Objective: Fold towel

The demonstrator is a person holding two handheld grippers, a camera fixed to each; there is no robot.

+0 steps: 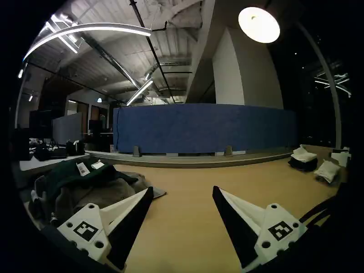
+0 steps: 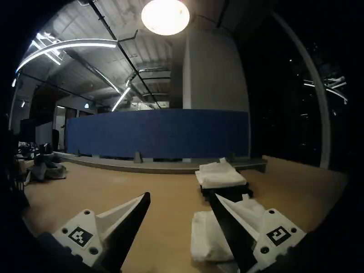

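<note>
Fingers (image 2: pixel 120 216) of right gripper (image 2: pixel 179 195) parted; folded towel (image 2: pixel 204 236) beside one.

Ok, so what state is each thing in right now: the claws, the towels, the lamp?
Left claw: open, empty, above the table.
Right claw: open, empty.
Towel pile: crumpled, unfolded.
White towel stack: folded, neatly stacked.
Near white towel: folded, lying flat beside the right claw.
Ceiling lamp: on.

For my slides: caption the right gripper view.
Open right gripper above a wooden table, folded white towels ahead, blue partition behind.
</note>
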